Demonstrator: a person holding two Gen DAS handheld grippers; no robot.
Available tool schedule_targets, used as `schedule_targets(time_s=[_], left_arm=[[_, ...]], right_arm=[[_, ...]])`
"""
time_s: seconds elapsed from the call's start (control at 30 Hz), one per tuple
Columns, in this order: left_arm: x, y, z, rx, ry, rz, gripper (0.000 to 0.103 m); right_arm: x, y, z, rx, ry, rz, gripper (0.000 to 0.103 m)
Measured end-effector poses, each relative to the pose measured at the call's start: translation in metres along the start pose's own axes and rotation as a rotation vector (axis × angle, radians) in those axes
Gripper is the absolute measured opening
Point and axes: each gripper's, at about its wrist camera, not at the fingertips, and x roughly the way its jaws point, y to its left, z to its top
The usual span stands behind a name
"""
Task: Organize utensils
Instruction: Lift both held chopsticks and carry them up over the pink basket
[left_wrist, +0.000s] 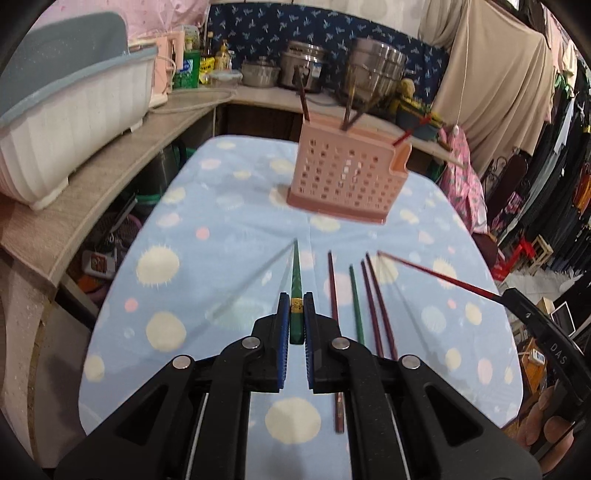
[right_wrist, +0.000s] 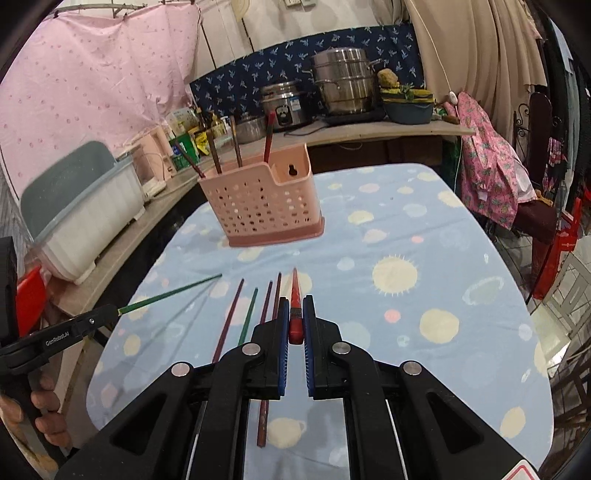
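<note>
Blue spotted tablecloth (right_wrist: 424, 229): pink perforated plastic utensil holder (right_wrist: 262, 203) stood ahead. Left gripper (left_wrist: 295, 317) pinched green chopstick (left_wrist: 295, 280), right gripper (right_wrist: 295, 317) pinched red chopstick (right_wrist: 294, 295); long axes pointed holderward, both similarly near.

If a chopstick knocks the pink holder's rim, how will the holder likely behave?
The pink holder looks like thin perforated plastic, so probably light and easily nudged. Its wider base suggests it slides on the cloth rather than tips. The leaning chopsticks inside would likely shift.
</note>
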Motion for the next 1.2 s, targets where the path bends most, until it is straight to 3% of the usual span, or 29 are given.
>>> schedule_targets(time_s=[0.4,0.7,0.9,1.2], left_arm=[[-0.008,-0.002,0.077,-0.014,-0.144,0.004,0.007],[-0.016,-0.006,0.142,-0.029,-0.248,-0.016,0.007],[-0.032,-0.015,0.192,-0.032,-0.356,-0.028,0.007],[-0.038,-0.031,0.263,-0.028,-0.499,-0.014,0.007]], right_arm=[[-0.002,0.003,0.077,-0.005,-0.138,0.014,0.007],[-0.002,0.01,0.129,0.009,-0.224,0.073,0.007],[-0.001,0.022,0.18,0.024,-0.309,0.132,0.007],[0.026,0.04,0.254,0.051,-0.4,0.149,0.007]])
